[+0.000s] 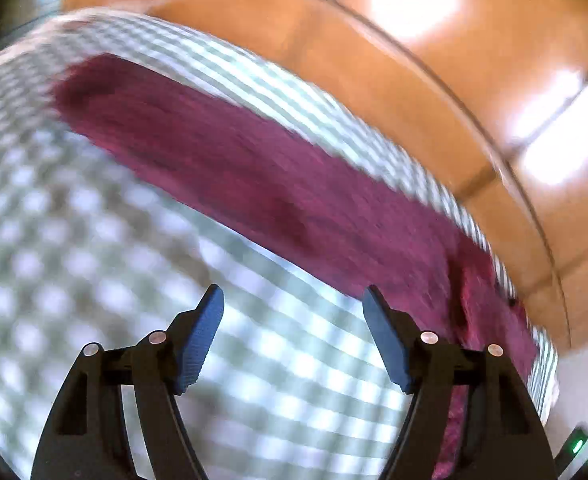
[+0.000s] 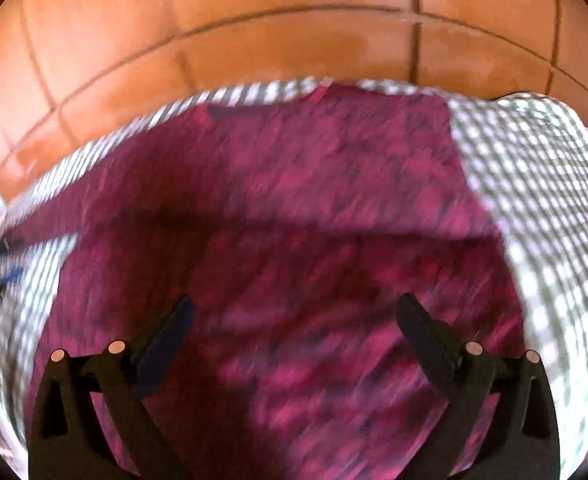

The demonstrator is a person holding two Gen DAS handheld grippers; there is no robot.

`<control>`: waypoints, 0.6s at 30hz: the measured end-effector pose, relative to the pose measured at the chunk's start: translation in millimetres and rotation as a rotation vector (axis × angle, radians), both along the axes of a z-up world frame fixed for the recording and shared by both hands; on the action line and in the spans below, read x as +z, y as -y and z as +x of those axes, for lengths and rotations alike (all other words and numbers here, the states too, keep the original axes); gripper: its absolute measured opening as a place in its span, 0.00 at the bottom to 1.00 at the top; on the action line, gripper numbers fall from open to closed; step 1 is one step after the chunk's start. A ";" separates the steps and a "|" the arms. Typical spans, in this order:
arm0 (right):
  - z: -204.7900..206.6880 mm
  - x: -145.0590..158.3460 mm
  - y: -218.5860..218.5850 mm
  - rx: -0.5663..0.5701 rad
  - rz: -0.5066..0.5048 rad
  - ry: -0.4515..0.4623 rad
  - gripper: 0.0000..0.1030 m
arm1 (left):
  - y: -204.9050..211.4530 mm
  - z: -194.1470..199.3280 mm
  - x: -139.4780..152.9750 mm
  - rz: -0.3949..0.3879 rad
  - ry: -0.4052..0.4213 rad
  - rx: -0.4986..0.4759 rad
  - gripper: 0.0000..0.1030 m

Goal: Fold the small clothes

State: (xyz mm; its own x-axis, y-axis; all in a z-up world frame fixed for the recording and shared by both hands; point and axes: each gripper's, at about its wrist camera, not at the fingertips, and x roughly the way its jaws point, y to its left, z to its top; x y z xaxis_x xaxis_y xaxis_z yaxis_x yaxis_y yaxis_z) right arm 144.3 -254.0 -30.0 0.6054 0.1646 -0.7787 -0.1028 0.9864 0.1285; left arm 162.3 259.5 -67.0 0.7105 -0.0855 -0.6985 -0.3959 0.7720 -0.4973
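Here, a magenta, heathered knit garment [image 2: 294,208] is lying flat on a green-and-white checked cloth [image 2: 534,184] that is covering the work surface, and beyond the cloth's far edge an orange tiled floor [image 2: 254,40] is showing with dark grout lines. In the right wrist view the garment is filling most of the picture, with one straight edge and a squared corner sitting close to the cloth's far border, and a crease is running across it at about mid-height. The right gripper [image 2: 294,312] is hanging over the garment with its two black fingers spread wide apart and nothing caught between them. In the left wrist view the same garment [image 1: 254,176] is stretching as a long band diagonally across the checked cloth [image 1: 74,220], close to the cloth's edge, beyond which the floor [image 1: 374,60] is glaring with bright reflections. The left gripper [image 1: 294,300] is hovering over bare checked cloth just beside the garment's near edge, its blue-padded fingers [image 1: 200,340] standing apart and gripping nothing. Both views are smeared, so finer details of the garment cannot be told.
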 end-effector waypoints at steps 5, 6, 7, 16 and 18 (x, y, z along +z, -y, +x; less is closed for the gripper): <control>-7.4 -19.2 -14.1 -0.033 -0.073 0.032 0.98 | -84.0 -28.5 -3.9 -0.130 0.004 0.150 0.69; -6.9 -20.6 -15.3 -0.035 -0.079 0.034 0.98 | -97.7 -31.4 -5.8 -0.163 0.009 0.179 0.69; -6.7 -20.7 -15.7 -0.035 -0.081 0.034 0.98 | -113.3 -33.8 -8.7 -0.200 0.013 0.215 0.69; -7.7 -22.1 -16.5 -0.039 -0.085 0.048 0.98 | -176.9 -8.0 -14.5 -0.303 0.043 0.332 0.63; -7.6 -22.0 -16.5 -0.038 -0.085 0.048 0.98 | -178.7 7.3 -17.8 -0.281 0.008 0.311 0.30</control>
